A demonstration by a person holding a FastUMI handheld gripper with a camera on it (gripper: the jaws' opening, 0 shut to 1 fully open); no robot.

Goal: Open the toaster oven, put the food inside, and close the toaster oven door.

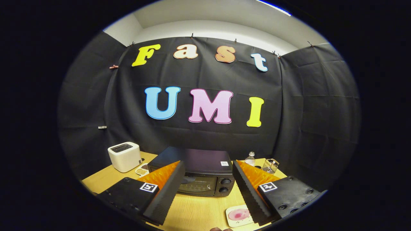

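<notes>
gripper view: i see the toaster oven (199,179) door closed, food (239,214) on its plate (230,221) before it; hand-held gripper (205,187) spread, holding nothing; all steps remain.

black cloth walls (205,80) enclose a wooden table (199,208) under a pale ceiling (218,19).

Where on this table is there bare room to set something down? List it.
Bare wood lies between the toaster oven and the food plate, under the open hand-held gripper, and in front of the white toaster. Crowded beside the oven: bottle, glass.
</notes>
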